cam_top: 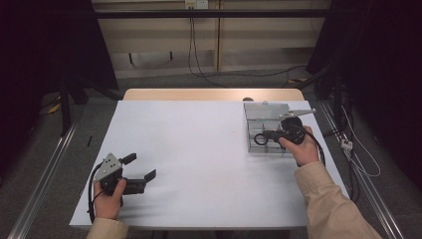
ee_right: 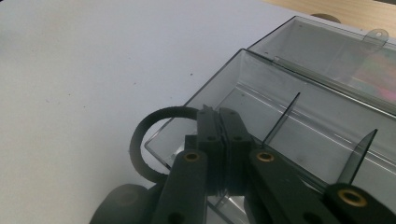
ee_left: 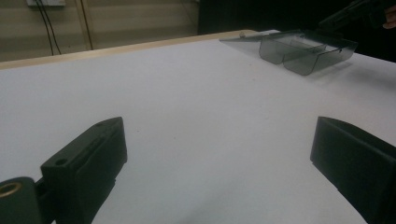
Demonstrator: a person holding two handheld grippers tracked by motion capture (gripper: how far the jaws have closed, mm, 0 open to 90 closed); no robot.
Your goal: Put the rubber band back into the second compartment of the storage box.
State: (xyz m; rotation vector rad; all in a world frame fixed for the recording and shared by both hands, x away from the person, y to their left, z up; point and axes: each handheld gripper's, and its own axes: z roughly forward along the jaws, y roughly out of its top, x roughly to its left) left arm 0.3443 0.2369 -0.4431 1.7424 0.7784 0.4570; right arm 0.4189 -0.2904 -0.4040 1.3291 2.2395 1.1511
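A smoky clear plastic box [cam_top: 251, 137] with dividers stands at the table's right side, its lid [cam_top: 268, 109] folded open behind it. My right gripper [cam_top: 267, 135] is shut on a black rubber loop [cam_top: 260, 139], held over the box's left rim. In the right gripper view the loop [ee_right: 140, 135] curls out left of the shut gripper [ee_right: 218, 113], above the box wall [ee_right: 224, 79]. My left gripper [cam_top: 142, 167] stands open near the front left of the table, nothing between its fingers. The left gripper view has the open gripper [ee_left: 219, 154] over bare white table, the box [ee_left: 303, 49] far off.
The white table top [cam_top: 199, 149] stretches between the two grippers. A wooden strip [cam_top: 209, 94] runs along its far edge. Cables [cam_top: 358, 149] lie on the floor to the right, and metal rails flank the table.
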